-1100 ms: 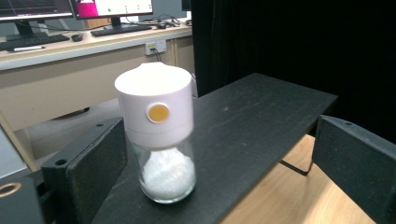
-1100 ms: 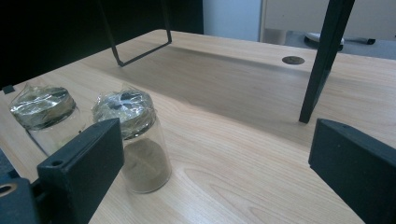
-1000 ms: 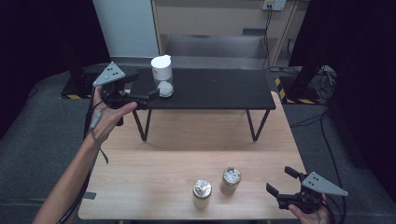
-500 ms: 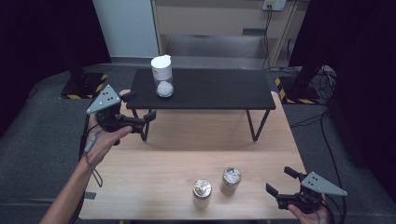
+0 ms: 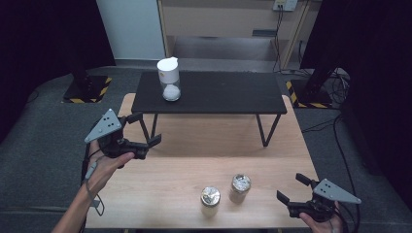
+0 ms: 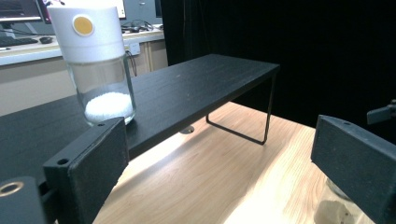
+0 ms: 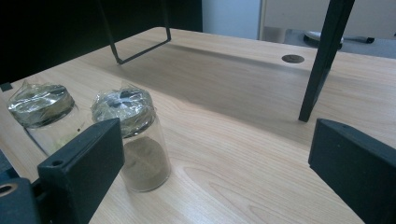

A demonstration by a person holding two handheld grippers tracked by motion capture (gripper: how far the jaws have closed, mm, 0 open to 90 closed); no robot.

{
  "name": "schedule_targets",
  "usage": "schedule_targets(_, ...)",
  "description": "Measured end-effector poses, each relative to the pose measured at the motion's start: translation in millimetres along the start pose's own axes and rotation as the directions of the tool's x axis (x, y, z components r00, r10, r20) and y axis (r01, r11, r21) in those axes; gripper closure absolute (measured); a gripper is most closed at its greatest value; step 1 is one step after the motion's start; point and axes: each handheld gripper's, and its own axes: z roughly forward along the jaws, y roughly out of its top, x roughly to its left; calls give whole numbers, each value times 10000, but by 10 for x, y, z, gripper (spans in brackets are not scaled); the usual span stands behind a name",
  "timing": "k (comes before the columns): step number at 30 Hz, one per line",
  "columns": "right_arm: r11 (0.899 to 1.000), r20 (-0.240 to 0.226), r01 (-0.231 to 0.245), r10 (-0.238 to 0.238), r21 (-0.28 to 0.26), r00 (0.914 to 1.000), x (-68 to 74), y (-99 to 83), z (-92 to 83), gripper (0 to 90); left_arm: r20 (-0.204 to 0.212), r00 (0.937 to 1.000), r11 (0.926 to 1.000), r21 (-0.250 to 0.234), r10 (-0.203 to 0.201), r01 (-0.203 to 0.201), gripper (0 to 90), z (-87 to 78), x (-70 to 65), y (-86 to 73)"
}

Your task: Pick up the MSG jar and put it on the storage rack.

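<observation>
The light wooden table is taken as the landmark. The left gripper is held above its left edge, clear of the surface, with the jaws spread wide and nothing between them. The right gripper is held low at the near right corner, likewise spread wide and empty.

2 clear glass jars capped with crinkled foil stand upright on the table near its front edge. The right-hand foil-capped jar, holding brown powder, stands just beside the left-hand foil-capped jar; whether they touch cannot be told. In the right gripper view the brown-powder jar is seen just beside the near jaw, not between the jaws.

A low black shelf on thin metal legs stands across the table's far half. On its left end a clear glass jar with a white lid, containing white powder, stands upright, well apart from both grippers.
</observation>
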Motion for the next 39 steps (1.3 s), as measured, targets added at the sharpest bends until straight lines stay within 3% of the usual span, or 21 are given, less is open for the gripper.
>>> schedule_targets(6, 10000, 4, 3, -3, 6, 10000, 1, 0, 1, 42, 42, 10000, 10000, -86, 46, -46, 30, -98, -77, -192)
schedule_targets(20, 10000, 33, 16, -16, 2, 10000, 2, 0, 1, 43, 138, 9994, 9991, -280, -321, 325, 31, -289, -196, -653)
schedule_targets(39, 10000, 57, 16, -17, 23, 10000, 5, 3, 3, 44, 116, 9978, 9973, 359, -653, 648, 41, -372, -286, -1023)
